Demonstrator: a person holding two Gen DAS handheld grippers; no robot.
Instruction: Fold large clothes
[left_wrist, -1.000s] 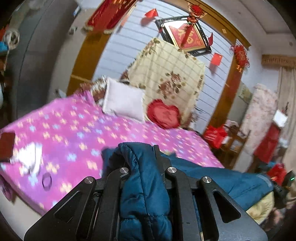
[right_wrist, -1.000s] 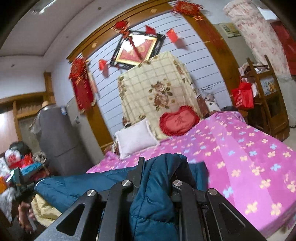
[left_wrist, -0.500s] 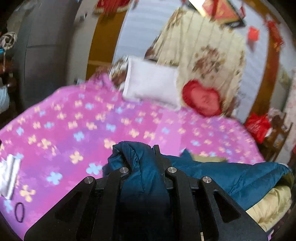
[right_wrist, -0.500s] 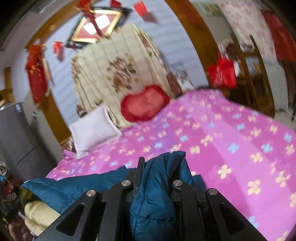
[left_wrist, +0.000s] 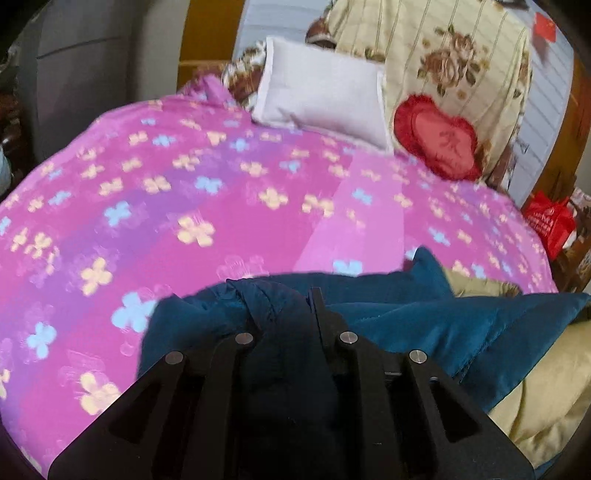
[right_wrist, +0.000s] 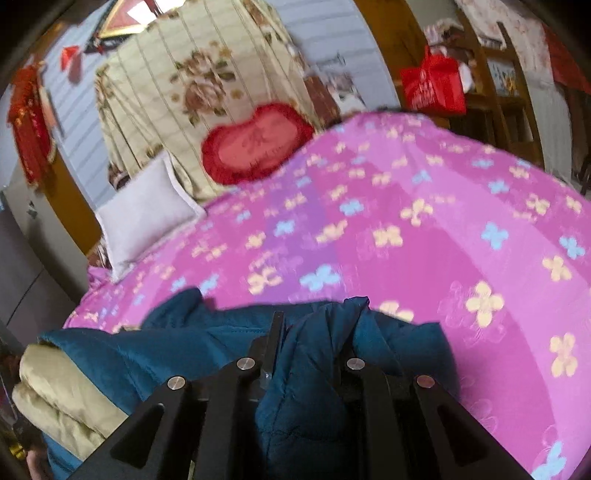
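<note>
Both grippers are clamped on a dark teal quilted padded jacket with a pale yellow-beige lining, held just above the near edge of a bed covered by a bright pink bedspread printed with yellow and blue flowers. In the left wrist view, the left gripper has its black fingers drawn nearly together, with a thick bunch of the teal fabric squeezed between them and bulging over their tips; the rest of the jacket trails off to the right, its lining showing at the lower right. In the right wrist view, the right gripper is likewise pinched almost closed on a fold of the same jacket, which rises between the fingers and spreads to the left, where the beige lining hangs in a rolled mass beyond the bed's edge. The jacket's front edge lies over the near part of the bedspread. At the far end of the bed, a white rectangular pillow leans beside a red heart-shaped cushion with a frilled edge, both against a cream floral-patterned cloth draped over the headboard. A red bag sits by wooden furniture beyond the bed.
</note>
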